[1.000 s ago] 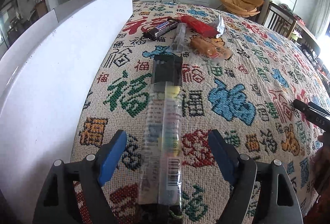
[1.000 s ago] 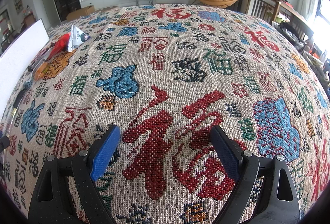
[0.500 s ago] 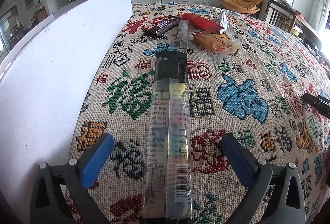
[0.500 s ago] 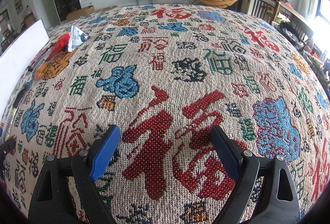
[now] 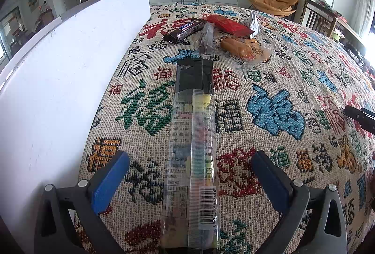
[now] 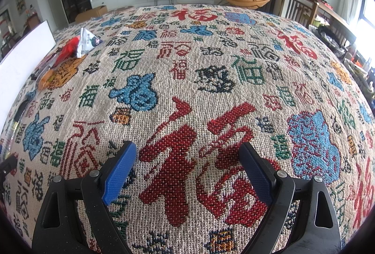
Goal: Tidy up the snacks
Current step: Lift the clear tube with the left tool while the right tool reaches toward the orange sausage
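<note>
The left gripper [image 5: 191, 171] has just been opening and stands released – its 2 blue pads clear of the long clear-plastic snack packet [image 5: 192, 160] lying between them on the woven tablecloth [image 5: 276, 90]. Only the left view shows that packet fully, beside the white board [image 5: 58, 80]. Farther off lie a brown chocolate bar [image 5: 185, 30], a red wrapper [image 5: 228, 24] and an orange sausage [image 5: 236, 48]. The right gripper [image 6: 187, 165] gapes over bare cloth – its view catches the pile at the far left.

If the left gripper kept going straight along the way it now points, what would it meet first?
Most likely the long clear candy packet, which lies on the patterned cloth between the wide-open pads of the left gripper, untouched. Beyond its black end lie more snacks; depth is unclear.
</note>
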Motion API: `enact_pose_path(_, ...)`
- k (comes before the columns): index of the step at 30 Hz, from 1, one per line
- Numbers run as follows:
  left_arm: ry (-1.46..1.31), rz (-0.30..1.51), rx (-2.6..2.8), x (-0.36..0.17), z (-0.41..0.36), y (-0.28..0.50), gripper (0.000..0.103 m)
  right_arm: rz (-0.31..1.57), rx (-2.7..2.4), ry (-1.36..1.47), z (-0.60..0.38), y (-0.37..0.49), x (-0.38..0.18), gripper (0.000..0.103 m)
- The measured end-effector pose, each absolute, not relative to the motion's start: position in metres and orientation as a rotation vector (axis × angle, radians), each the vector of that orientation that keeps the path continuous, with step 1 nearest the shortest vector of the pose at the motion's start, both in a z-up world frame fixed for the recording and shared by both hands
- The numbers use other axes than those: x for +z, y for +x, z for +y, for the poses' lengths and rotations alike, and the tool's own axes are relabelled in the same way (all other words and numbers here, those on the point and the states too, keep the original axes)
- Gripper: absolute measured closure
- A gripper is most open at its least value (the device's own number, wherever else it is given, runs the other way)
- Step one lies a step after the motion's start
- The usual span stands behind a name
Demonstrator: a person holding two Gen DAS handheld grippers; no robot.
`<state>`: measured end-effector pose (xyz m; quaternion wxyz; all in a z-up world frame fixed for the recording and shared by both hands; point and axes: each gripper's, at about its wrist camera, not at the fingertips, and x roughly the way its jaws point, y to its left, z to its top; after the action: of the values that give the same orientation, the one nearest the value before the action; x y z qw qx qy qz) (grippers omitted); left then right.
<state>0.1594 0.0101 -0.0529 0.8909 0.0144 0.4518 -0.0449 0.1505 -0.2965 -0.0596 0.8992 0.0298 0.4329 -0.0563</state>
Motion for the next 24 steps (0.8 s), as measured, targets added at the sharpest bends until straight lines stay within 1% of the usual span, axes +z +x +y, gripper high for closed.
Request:
enact_pose_path(3, 0.030, 0.938, -0.093, -0.053, 0.010, 0.159, 0.000, 0.930, -0.086, 0.080, -0.294, 0.159, -0.056, 0.012)
enact_pose_path(6, 0.030, 0.938, -0.093, -0.053, 0.010, 0.159, 0.000, 0.929, 0.124, 0.190, -0.277, 0.183, -0.039, 0.013)
enact_pose_path(8, 0.030, 0.938, -0.093, -0.053, 0.010, 0.160, 0.000, 0.919, 0.250, 0.203, -0.250, 0.205, -0.024, 0.013)
enact_pose_path(11, 0.030, 0.938, -0.093, -0.053, 0.010, 0.160, 0.000, 0.983, 0.422, 0.139, -0.195, 0.251, -0.018, 0.013)
enact_pose_path(12, 0.030, 0.938, -0.093, -0.053, 0.010, 0.160, 0.000, 1.010, 0.447, 0.103, -0.178, 0.262, -0.020, 0.015)
enact_pose_path(14, 0.030, 0.938, -0.093, -0.053, 0.010, 0.160, 0.000, 1.041, 0.473, 0.030, -0.145, 0.283, -0.026, 0.015)
enact_pose_path(17, 0.030, 0.937, -0.093, -0.053, 0.010, 0.160, 0.000, 1.110, 0.488, -0.006, -0.111, 0.304, -0.042, 0.016)
enact_pose_path(18, 0.030, 0.937, -0.093, -0.053, 0.010, 0.160, 0.000, 1.128, 0.486, -0.011, -0.103, 0.308, -0.047, 0.023)
enact_pose_path(19, 0.029, 0.937, -0.093, -0.053, 0.010, 0.160, 0.000, 1.139, 0.484, -0.017, -0.097, 0.309, -0.050, 0.048)
enact_pose_path(20, 0.030, 0.937, -0.093, -0.053, 0.010, 0.160, 0.000, 1.122, 0.450, -0.044, -0.095, 0.307, -0.050, 0.059)
enact_pose_path(21, 0.030, 0.937, -0.093, -0.053, 0.010, 0.160, 0.000, 1.122, 0.433, -0.044, -0.095, 0.306, -0.050, 0.074)
enact_pose_path(24, 0.030, 0.937, -0.093, -0.053, 0.010, 0.159, 0.000, 1.119, 0.452, 0.035, -0.113, 0.297, -0.048, 0.078)
